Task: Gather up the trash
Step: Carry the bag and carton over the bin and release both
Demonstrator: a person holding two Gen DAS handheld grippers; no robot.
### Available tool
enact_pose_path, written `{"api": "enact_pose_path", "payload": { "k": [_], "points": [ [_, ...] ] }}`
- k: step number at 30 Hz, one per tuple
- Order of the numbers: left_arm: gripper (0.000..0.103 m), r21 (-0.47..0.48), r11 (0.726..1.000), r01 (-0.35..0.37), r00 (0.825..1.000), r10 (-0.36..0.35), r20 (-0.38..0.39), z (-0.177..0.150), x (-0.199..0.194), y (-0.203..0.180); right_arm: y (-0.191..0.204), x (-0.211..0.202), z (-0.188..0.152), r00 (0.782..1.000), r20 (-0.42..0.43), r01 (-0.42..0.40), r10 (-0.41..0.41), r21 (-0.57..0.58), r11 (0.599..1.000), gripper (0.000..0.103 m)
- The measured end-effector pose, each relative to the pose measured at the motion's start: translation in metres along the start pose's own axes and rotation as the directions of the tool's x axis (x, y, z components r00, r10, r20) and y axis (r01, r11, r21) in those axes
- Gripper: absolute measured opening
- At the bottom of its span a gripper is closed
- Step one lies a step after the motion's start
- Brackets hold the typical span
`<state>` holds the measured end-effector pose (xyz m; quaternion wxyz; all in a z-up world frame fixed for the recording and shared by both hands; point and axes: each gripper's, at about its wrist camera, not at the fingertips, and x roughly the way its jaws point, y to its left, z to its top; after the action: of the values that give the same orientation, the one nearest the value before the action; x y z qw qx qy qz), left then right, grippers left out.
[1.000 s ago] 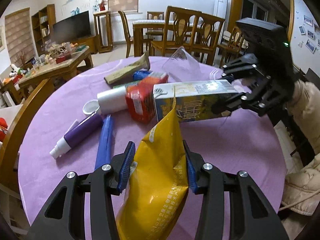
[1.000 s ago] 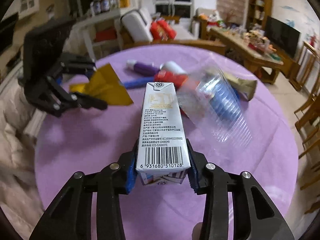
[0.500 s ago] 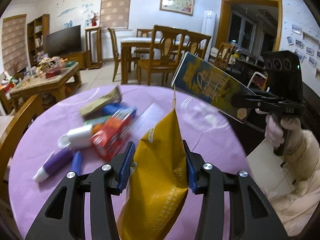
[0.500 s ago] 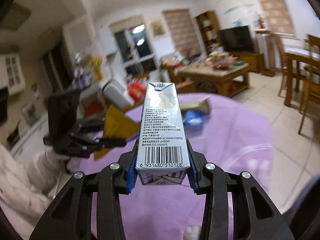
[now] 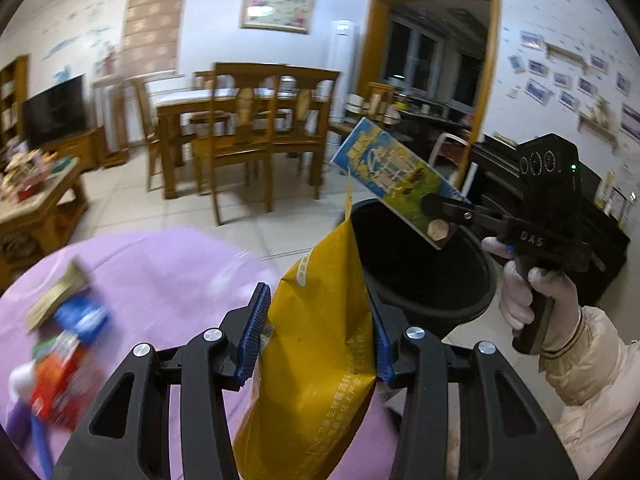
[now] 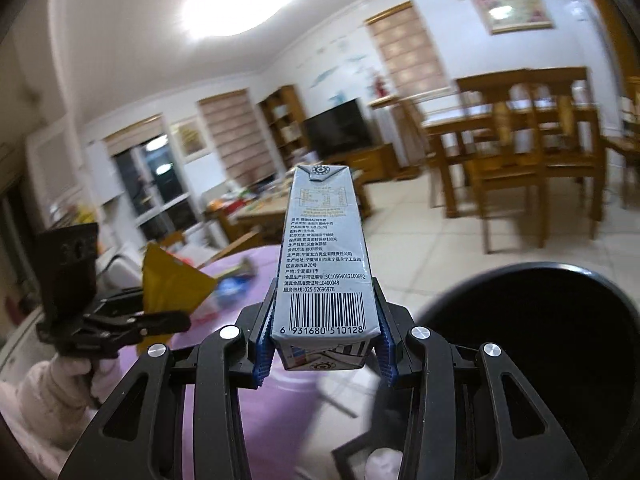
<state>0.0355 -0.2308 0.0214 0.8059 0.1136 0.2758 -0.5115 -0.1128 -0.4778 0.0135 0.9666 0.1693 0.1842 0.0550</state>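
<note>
My left gripper (image 5: 316,332) is shut on a yellow foil bag (image 5: 316,360), held above the table edge, just left of the black trash bin (image 5: 472,304). It also shows in the right wrist view (image 6: 160,316) with the yellow bag (image 6: 168,284). My right gripper (image 6: 324,344) is shut on a milk carton (image 6: 324,264) pointing up and away. In the left wrist view the carton (image 5: 396,176) hangs tilted over the bin's opening, held by the right gripper (image 5: 436,210). The bin (image 6: 560,344) lies low right in the right wrist view.
The round table with a purple cloth (image 5: 160,272) holds more trash at the left: a red carton (image 5: 60,384), a blue wrapper (image 5: 80,316), a tan packet (image 5: 56,296). Wooden dining chairs (image 5: 256,136) and tiled floor (image 5: 280,224) lie beyond.
Both grippers swung right, away from the table toward the bin. The milk carton rose from the table and now hangs over the bin. The yellow bag moved beside the bin's rim.
</note>
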Motion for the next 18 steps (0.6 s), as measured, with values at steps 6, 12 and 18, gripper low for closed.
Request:
{"api": "enact_pose_path", "payload": {
  "k": [6,12,18],
  "points": [
    [0.045,0.044,0.992,0.119,0.993,-0.12,0.017,0.029,0.048,-0.04,-0.052,-0.039,-0.012,0.984,0.04,0.173,-0.175,0.042,0.984,0.041],
    [0.046,0.033,0.979,0.204,0.979,-0.203,-0.018,0.044,0.102,-0.069,-0.102,-0.064,-0.028,0.953,0.05,0.292,-0.297,0.096,0.952,0.041],
    [0.046,0.03,0.974,0.225,0.973,-0.224,-0.054,0.045,0.136,-0.087,-0.138,-0.067,-0.051,0.94,0.037,0.332,-0.34,0.138,0.933,0.041]
  ]
}}
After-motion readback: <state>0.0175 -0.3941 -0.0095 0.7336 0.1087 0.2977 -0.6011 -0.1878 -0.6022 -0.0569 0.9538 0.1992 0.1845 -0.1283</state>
